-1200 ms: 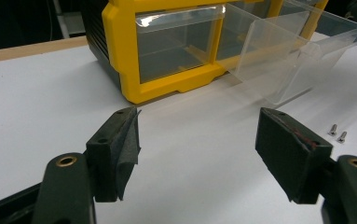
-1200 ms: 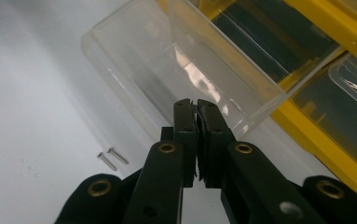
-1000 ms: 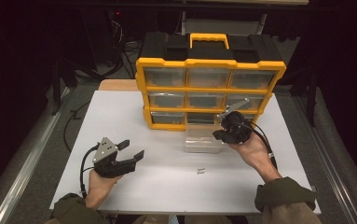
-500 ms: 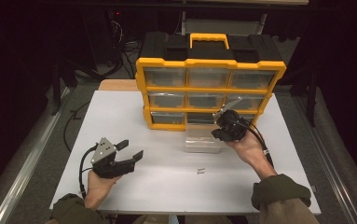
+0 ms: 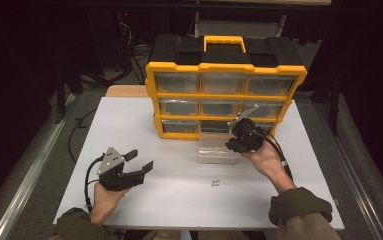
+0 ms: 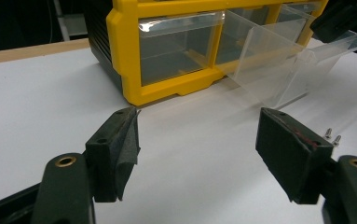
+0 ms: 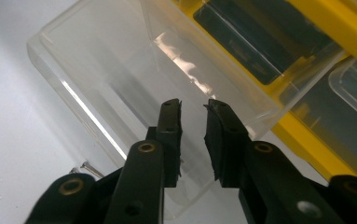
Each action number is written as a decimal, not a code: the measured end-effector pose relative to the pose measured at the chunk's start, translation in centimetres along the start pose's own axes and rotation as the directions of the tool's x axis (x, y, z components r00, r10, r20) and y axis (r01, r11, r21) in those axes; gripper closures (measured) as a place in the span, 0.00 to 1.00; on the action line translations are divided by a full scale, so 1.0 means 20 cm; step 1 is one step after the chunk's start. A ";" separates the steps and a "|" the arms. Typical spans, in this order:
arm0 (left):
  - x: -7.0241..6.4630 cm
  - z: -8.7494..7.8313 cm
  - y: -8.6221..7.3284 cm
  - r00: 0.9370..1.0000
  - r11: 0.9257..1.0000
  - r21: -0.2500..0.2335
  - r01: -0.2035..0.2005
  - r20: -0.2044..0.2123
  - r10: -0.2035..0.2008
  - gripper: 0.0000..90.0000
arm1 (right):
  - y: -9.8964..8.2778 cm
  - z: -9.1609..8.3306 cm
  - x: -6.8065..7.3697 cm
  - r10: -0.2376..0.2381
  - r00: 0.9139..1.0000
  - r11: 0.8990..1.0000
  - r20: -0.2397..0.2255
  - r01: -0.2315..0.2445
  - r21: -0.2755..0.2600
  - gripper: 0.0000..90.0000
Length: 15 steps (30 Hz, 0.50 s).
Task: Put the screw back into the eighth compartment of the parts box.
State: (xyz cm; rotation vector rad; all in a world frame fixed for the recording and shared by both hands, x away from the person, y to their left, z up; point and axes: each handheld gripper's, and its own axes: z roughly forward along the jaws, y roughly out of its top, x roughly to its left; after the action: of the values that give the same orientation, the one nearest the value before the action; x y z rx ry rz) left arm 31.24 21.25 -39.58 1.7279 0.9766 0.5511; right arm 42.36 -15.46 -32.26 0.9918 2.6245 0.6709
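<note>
High view: a yellow and black drawer cabinet (image 5: 225, 95) stands at the far side of the white counter (image 5: 144, 125). A clear plastic drawer (image 5: 218, 149) is pulled out of the bottom row, its front end resting on the counter. The right hand-held gripper (image 5: 236, 141) sits at the drawer's right front corner, just over its rim; whether it touches cannot be told from here. Two small screws (image 5: 215, 183) lie on the counter just in front of the drawer. The left hand-held gripper (image 5: 138, 161) rests low over the counter near the front left, well apart from the cabinet, jaws spread wide with nothing between them.

Left gripper view: both black jaws stand far apart over bare counter. Ahead are the cabinet's yellow corner (image 6: 134, 51) and the clear drawer (image 6: 278, 65) sticking out at a slant. The screws (image 6: 332, 136) lie beyond the right jaw.

Right gripper view: the jaws of the right hand-held gripper (image 7: 192, 109) have just been opening; a narrow gap shows between the pads, and nothing is pinched in it. They hover over the clear drawer (image 7: 101, 70), whose far end still sits in the yellow frame (image 7: 306, 135). One screw (image 7: 91, 169) shows below the drawer's edge.
</note>
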 end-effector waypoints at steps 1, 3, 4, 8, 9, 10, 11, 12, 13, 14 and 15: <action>0.00 0.00 0.00 1.000 1.000 0.000 0.000 0.001 0.000 0.34 | 0.00 -0.01 0.00 0.009 1.000 1.000 0.001 -0.009 -0.011 0.83; 0.00 0.00 0.00 1.000 1.000 0.001 -0.001 0.003 0.001 0.34 | -0.01 -0.02 0.01 0.008 1.000 1.000 0.003 -0.008 -0.029 0.82; 0.00 0.00 0.00 1.000 1.000 0.004 -0.001 0.003 0.001 0.34 | -0.01 -0.02 0.00 -0.008 1.000 0.999 0.005 0.008 -0.042 0.81; 0.00 0.00 0.00 1.000 1.000 0.006 -0.001 0.005 0.001 0.34 | -0.02 -0.05 0.02 0.004 1.000 0.997 0.017 -0.003 -0.072 0.77; 0.00 0.01 0.00 1.000 1.000 0.008 -0.001 0.006 0.001 0.34 | -0.03 -0.06 0.02 0.017 1.000 0.997 0.015 -0.016 -0.069 0.77; 0.00 0.01 0.00 1.000 1.000 0.009 -0.001 0.008 0.001 0.34 | -0.03 -0.07 0.02 0.001 1.000 0.997 0.020 0.001 -0.078 0.76; 0.00 0.01 0.00 1.000 1.000 0.009 0.000 0.010 0.000 0.34 | -0.04 -0.08 0.03 0.010 1.000 0.997 0.013 -0.009 -0.078 0.76; 0.00 0.01 0.00 1.000 1.000 0.008 0.006 0.012 -0.006 0.34 | -0.05 -0.09 0.02 0.014 1.000 0.996 0.010 -0.013 -0.085 0.76; 0.00 0.01 0.00 1.000 1.000 0.013 0.002 0.013 -0.002 0.34 | -0.06 -0.10 0.02 0.018 1.000 0.995 0.010 -0.017 -0.094 0.75; 0.00 0.01 0.00 1.000 1.000 0.012 0.001 0.015 -0.001 0.34 | -0.07 -0.11 0.03 0.023 1.000 0.995 0.010 -0.022 -0.099 0.75; 0.00 0.01 0.00 1.000 1.000 0.012 0.000 0.016 0.000 0.34 | -0.07 -0.12 0.03 0.031 0.999 0.994 0.004 -0.031 -0.102 0.74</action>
State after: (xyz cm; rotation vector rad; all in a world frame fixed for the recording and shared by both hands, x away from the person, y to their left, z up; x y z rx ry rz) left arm 31.46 21.10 -39.64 1.7405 0.9709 0.5316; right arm 40.21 -16.84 -30.99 1.0051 2.5470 0.7990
